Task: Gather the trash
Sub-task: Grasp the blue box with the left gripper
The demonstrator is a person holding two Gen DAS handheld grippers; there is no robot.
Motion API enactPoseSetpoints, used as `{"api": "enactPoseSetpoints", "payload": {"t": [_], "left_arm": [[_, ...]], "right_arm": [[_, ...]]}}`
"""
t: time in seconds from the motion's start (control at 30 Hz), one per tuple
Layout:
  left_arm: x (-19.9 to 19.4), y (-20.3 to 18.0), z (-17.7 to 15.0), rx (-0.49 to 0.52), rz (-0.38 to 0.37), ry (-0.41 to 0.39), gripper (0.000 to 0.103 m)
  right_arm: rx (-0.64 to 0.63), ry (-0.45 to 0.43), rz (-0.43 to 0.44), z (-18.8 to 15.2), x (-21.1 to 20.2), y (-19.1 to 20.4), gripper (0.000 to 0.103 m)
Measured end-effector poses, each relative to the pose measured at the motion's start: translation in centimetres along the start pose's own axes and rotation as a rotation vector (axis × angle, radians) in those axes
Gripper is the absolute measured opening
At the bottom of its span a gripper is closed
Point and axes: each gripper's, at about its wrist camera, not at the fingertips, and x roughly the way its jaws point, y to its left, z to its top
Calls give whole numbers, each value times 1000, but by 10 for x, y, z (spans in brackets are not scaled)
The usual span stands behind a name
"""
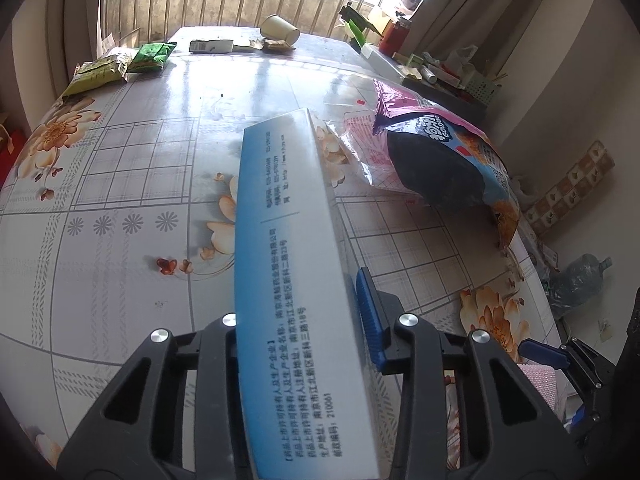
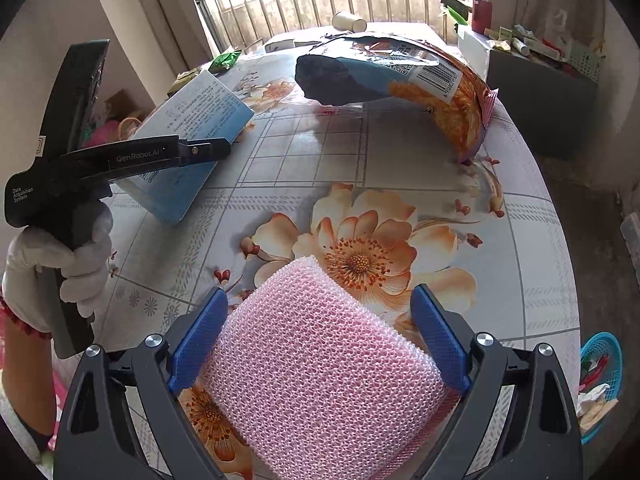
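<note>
Between the left gripper [image 1: 304, 320] fingers stands the box [image 1: 288, 264].

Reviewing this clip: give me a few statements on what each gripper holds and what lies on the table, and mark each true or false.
1. The left gripper has a blue-and-white box between its fingers. True.
2. The right gripper is empty. False: a pink mesh sponge sits between its fingers.
3. A paper cup lies tipped at the table's far end. True.
4. The big snack bag is in the blue basket. False: it lies on the table.
</note>
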Motion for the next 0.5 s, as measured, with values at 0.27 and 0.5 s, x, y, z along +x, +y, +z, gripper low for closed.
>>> {"api": "enactPoseSetpoints", "payload": {"t": [0.27,0.5], "left_arm": [[-4,4,8,-30,61,-18,81],[16,-3,22,25,89,22,85]], "right_arm": [[9,2,-1,-4,-2,2,90],[11,3,-9,-3,0,4,90]]}}
